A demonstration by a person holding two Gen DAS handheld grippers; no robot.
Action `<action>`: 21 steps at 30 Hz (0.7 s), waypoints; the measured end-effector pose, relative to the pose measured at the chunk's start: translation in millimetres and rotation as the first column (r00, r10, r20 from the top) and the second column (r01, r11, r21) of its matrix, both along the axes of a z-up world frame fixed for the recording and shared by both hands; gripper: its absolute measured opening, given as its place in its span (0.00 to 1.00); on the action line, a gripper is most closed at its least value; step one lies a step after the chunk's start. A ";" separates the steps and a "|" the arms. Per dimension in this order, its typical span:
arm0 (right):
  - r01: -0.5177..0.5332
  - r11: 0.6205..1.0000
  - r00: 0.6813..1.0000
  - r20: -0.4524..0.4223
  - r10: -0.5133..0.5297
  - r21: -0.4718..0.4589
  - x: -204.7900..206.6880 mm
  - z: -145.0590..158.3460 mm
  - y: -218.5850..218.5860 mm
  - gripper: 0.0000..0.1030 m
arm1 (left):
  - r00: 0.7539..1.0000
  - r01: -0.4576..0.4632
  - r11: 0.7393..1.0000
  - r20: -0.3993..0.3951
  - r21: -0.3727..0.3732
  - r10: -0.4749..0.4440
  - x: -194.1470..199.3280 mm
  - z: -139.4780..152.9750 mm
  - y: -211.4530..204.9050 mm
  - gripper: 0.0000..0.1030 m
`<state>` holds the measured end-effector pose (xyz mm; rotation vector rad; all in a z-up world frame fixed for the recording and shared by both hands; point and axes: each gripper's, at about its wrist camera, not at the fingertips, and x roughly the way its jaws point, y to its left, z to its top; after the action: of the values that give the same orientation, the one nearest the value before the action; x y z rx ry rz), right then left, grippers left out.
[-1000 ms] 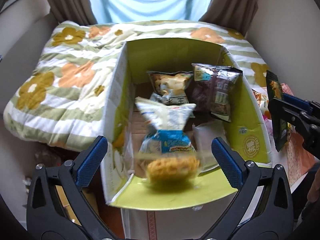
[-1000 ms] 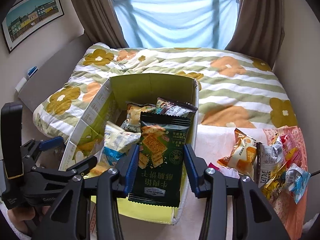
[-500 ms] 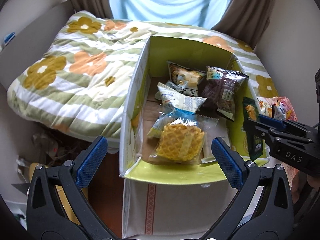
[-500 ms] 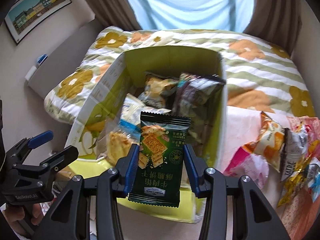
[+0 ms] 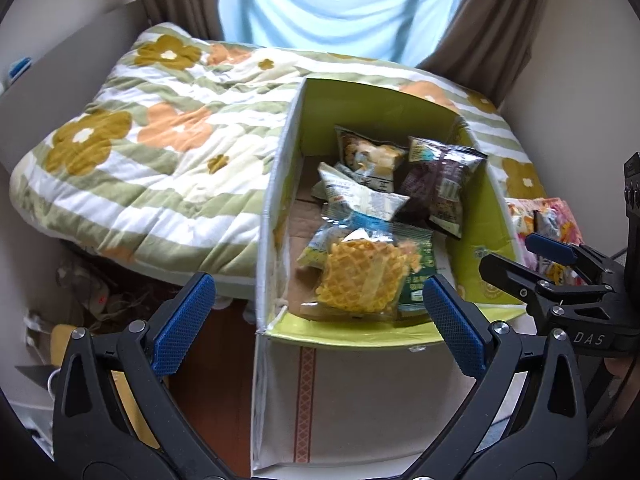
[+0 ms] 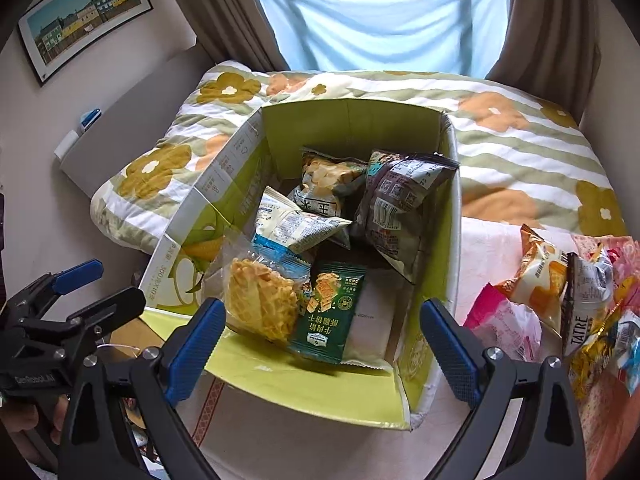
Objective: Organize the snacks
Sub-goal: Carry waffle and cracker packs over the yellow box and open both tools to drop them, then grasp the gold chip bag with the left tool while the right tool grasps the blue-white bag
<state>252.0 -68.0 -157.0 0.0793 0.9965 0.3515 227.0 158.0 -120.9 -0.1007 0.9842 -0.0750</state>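
Note:
An open cardboard box with green inner flaps stands against the bed. It holds several snack packs: a clear waffle pack, a dark green cracker pack, a white pack, a chips bag and a dark purple bag. My left gripper is open and empty before the box's near edge. My right gripper is open and empty above the near flap. Loose snack packs lie right of the box.
A flowered, striped quilt covers the bed behind and left of the box. Curtains and a window are at the back. A framed picture hangs on the left wall. Clutter lies on the floor left of the box.
My right gripper opened and the green cracker pack dropped into the box beside the waffle pack. My left gripper, open after releasing the waffle pack, drew back from the box.

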 end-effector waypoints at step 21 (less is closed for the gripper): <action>0.265 0.950 0.963 0.093 -0.253 -0.167 -60.1 68.2 -157.8 0.94 | 0.947 0.311 0.950 0.083 -0.015 -0.309 3.6 41.1 -131.2 1.00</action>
<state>191.9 -225.8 -88.8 0.0350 0.9297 0.0229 230.5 26.8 -79.8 0.0328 0.9128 -0.3799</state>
